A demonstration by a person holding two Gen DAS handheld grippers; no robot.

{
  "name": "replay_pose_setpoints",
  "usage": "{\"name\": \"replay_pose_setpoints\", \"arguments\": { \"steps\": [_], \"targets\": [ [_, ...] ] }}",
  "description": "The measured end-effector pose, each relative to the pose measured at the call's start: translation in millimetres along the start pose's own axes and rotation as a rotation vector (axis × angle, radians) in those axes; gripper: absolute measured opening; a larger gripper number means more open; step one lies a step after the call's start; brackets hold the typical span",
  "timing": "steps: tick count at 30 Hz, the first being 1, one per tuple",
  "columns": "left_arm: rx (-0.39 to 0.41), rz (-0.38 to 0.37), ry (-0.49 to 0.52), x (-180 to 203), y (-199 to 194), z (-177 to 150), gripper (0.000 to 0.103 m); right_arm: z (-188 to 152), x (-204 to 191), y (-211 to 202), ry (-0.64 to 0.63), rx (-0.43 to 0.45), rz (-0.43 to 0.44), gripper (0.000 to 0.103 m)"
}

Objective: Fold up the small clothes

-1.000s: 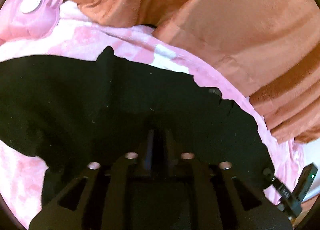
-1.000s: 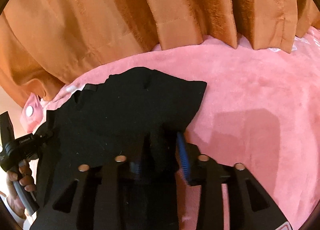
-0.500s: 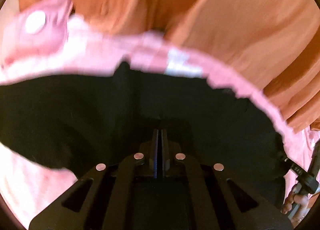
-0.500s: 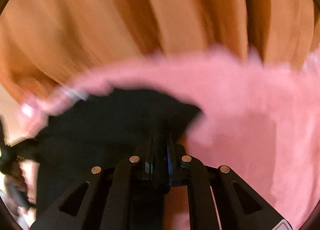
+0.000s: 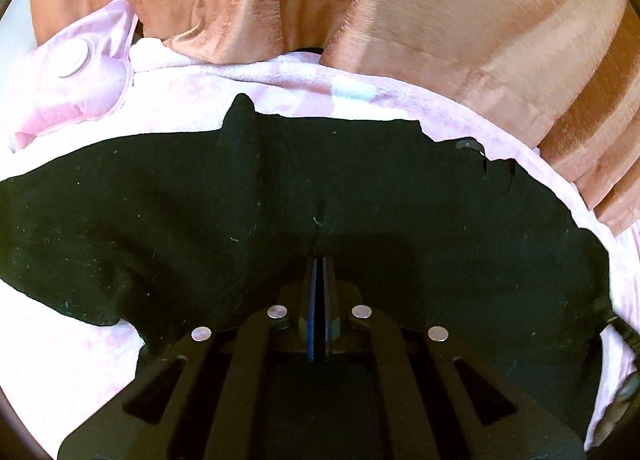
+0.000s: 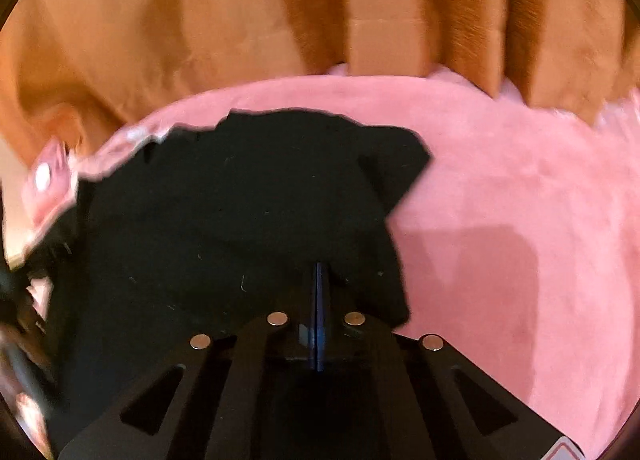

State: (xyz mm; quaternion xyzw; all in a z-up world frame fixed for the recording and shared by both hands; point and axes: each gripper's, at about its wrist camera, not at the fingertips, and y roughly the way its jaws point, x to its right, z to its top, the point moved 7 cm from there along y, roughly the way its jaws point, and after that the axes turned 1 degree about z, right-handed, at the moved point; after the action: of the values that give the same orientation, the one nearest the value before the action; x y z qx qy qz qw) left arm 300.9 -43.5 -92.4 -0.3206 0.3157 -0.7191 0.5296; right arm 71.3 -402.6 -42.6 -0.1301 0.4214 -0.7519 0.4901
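Your left gripper [image 5: 319, 260] has its jaws pressed together on the black garment [image 5: 280, 212], which lies spread over the pink blanket [image 5: 60, 360] below the orange curtain [image 5: 480, 20]; a pink pillow [image 5: 72, 76] sits at the far left. Your right gripper [image 6: 319, 266] likewise has its jaws closed on the garment's [image 6: 240, 200] right edge; the blanket [image 6: 520, 180] stretches away to its right, and this view is slightly blurred.

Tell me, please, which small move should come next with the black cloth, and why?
Probably lift both near edges together and carry them toward the curtain. Both the left gripper and right gripper look shut on the black garment, which lies unfolded on the pink blanket.
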Motion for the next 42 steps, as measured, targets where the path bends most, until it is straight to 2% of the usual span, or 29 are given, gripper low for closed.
{"name": "replay_pose_setpoints", "arguments": {
  "steps": [2, 3, 4, 6, 8, 10, 11, 12, 13, 14, 15, 18, 19, 20, 22, 23, 24, 25, 26, 29, 32, 34, 36, 37, 38, 40, 41, 42],
  "targets": [
    [0.003, 0.005, 0.003, -0.5, 0.7, -0.3, 0.002, 3.7, -4.1, -7.2, -0.055, 0.033, -0.021, 0.000],
    [0.001, 0.005, -0.001, -0.9, 0.9, -0.5, 0.002, 1.4, 0.2, 0.3, -0.075, 0.010, -0.055, 0.000],
    [-0.003, -0.001, -0.009, -1.9, 0.0, -0.7, 0.002, -8.2, 10.7, 22.4, -0.084, -0.061, -0.092, 0.000],
    [-0.021, -0.048, -0.053, -8.6, -6.7, 0.3, 0.003, -8.2, 16.7, 22.4, -0.079, -0.033, -0.079, 0.000],
    [-0.006, -0.079, -0.124, -31.6, -24.2, 7.0, 0.004, -6.1, 14.7, 12.1, -0.042, -0.044, -0.098, 0.000],
    [0.037, -0.078, -0.196, -67.1, -44.4, 16.4, 0.008, -4.7, -2.0, -3.7, -0.066, -0.015, -0.078, 0.005],
    [0.060, -0.045, -0.250, -98.8, -56.8, 21.1, 0.020, -5.9, -9.6, -12.3, -0.087, 0.006, -0.077, 0.006],
    [0.077, -0.009, -0.298, -125.8, -64.8, 22.8, 0.049, -8.9, -19.0, -20.5, -0.110, 0.025, -0.069, 0.009],
    [0.102, 0.075, -0.377, -169.0, -74.7, 21.5, 0.061, -14.9, -29.6, -28.0, -0.132, 0.034, -0.054, 0.010],
    [0.124, 0.144, -0.440, -201.4, -80.8, 17.8, 0.069, -20.7, -36.5, -32.5, -0.141, 0.034, -0.035, 0.011],
    [0.136, 0.221, -0.520, -241.7, -84.8, 10.6, 0.069, -26.6, -44.2, -33.9, -0.145, 0.029, -0.017, 0.011],
    [0.072, 0.331, -0.706, -322.1, -74.2, -14.1, 0.068, -47.9, -64.1, -36.0, -0.163, -0.001, 0.017, 0.011],
    [0.056, 0.338, -0.774, -345.2, -67.2, -23.7, 0.067, -58.0, -66.9, -38.0, -0.179, -0.013, 0.021, 0.011],
    [0.105, 0.341, -0.763, -351.7, -69.6, -20.6, 0.066, -62.1, -71.3, -38.8, -0.194, -0.021, 0.019, 0.011],
    [0.101, 0.424, -0.698, -354.8, -67.8, -12.2, 0.066, -71.6, -79.6, -38.8, -0.219, -0.033, 0.015, 0.011],
    [0.087, 0.427, -0.655, -350.6, -60.3, -5.9, 0.060, -73.4, -83.4, -39.0, -0.226, -0.035, 0.013, 0.011],
    [0.078, 0.425, -0.624, -346.0, -53.2, -1.4, 0.043, -75.0, -85.2, -39.2, -0.229, -0.036, 0.013, 0.011],
    [0.058, 0.439, -0.580, -340.4, -45.5, 3.3, 0.033, -76.6, -86.9, -39.6, -0.230, -0.039, 0.016, 0.011],
    [0.055, 0.447, -0.545, -335.5, -42.2, 7.7, 0.009, -77.3, -87.9, -40.8, -0.231, -0.038, 0.019, 0.012],
    [0.101, 0.421, -0.438, -302.1, -47.1, 32.5, 0.007, -76.1, -90.3, -46.3, -0.252, -0.023, 0.012, 0.012],
    [0.217, 0.384, -0.281, -237.8, -79.0, 65.2, 0.007, -75.0, -90.8, -53.4, -0.272, -0.006, 0.010, 0.014],
    [0.286, 0.324, -0.160, -176.7, -101.1, 82.7, 0.007, -72.1, -89.4, -53.0, -0.261, 0.002, 0.020, 0.018],
    [0.326, 0.242, -0.013, -98.0, -116.8, 92.2, 0.008, -69.4, -86.9, -49.4, -0.251, 0.000, 0.019, 0.021],
    [0.324, 0.197, 0.069, -51.3, -117.7, 87.7, 0.010, -67.9, -83.6, -47.0, -0.235, -0.001, 0.019, 0.021],
    [0.304, 0.160, 0.125, -20.4, -112.1, 81.2, 0.014, -67.2, -81.8, -46.0, -0.228, -0.002, 0.023, 0.021],
    [0.237, 0.082, 0.218, 36.5, -93.1, 53.6, 0.032, -65.9, -73.4, -42.4, -0.215, -0.005, 0.014, 0.024],
    [0.206, 0.063, 0.250, 55.3, -82.4, 34.8, 0.042, -65.4, -69.8, -41.1, -0.213, -0.009, 0.009, 0.026],
    [0.179, 0.056, 0.276, 67.6, -73.4, 19.5, 0.042, -64.6, -65.4, -40.5, -0.210, -0.014, 0.005, 0.027]
  ]
}}
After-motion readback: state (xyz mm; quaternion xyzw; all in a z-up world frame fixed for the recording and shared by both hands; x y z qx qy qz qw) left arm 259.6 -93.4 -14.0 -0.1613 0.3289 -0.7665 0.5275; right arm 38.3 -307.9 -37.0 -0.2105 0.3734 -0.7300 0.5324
